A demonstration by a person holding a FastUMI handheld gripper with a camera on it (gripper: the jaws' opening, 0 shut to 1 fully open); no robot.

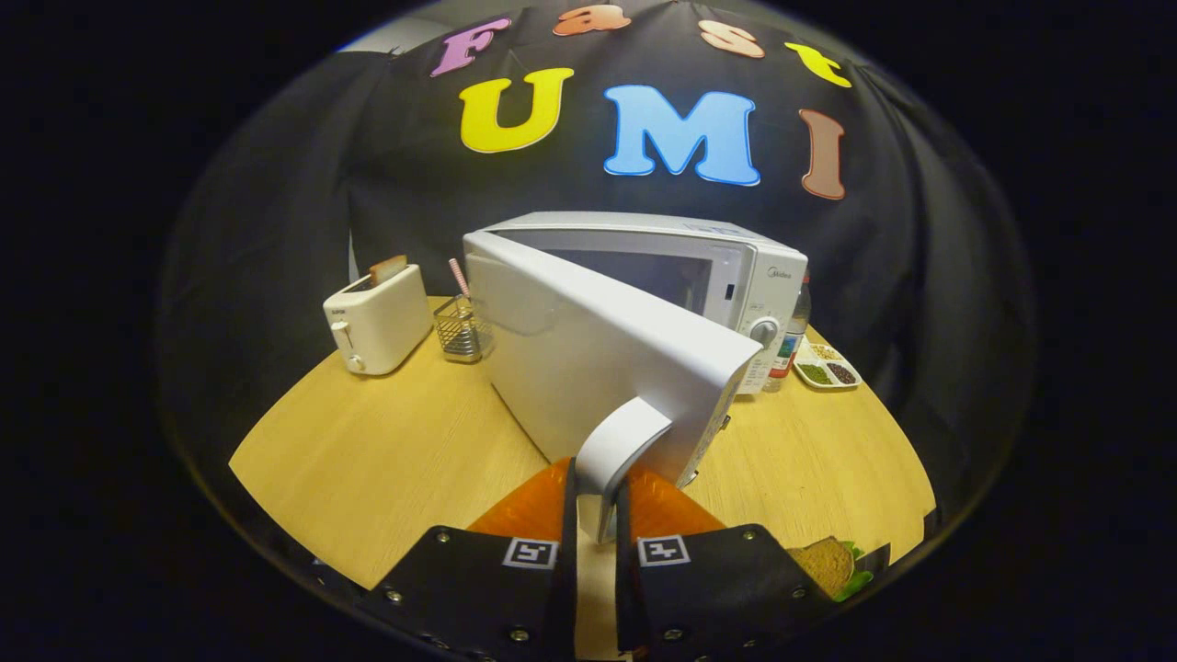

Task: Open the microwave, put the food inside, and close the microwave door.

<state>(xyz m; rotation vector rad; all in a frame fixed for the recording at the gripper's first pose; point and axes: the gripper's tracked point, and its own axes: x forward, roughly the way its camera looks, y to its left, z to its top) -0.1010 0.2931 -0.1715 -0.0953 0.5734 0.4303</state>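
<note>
White door handle (614,450) pinched in gripper (596,501), microwave (685,271) beyond

Toaster (377,319) and rack (459,329) stand left of the microwave (726,267); tray (826,365) apparently right.

Mock kitchen booth: microwave (644,303), toaster (377,317).

Round light-wood table (386,450) carries all. Cream two-slot toaster (377,319) stands near far left edge, slice of toast (389,268) poking up from slot. Small wire-mesh basket (460,328) just beside toaster, pink striped straw-like stick (457,276) rising from it. Near far right edge: clear plastic bottle (793,333), label unreadable; beside it white compartment dish (828,366) holding green, dark, pale fillings, possibly beans.
</note>
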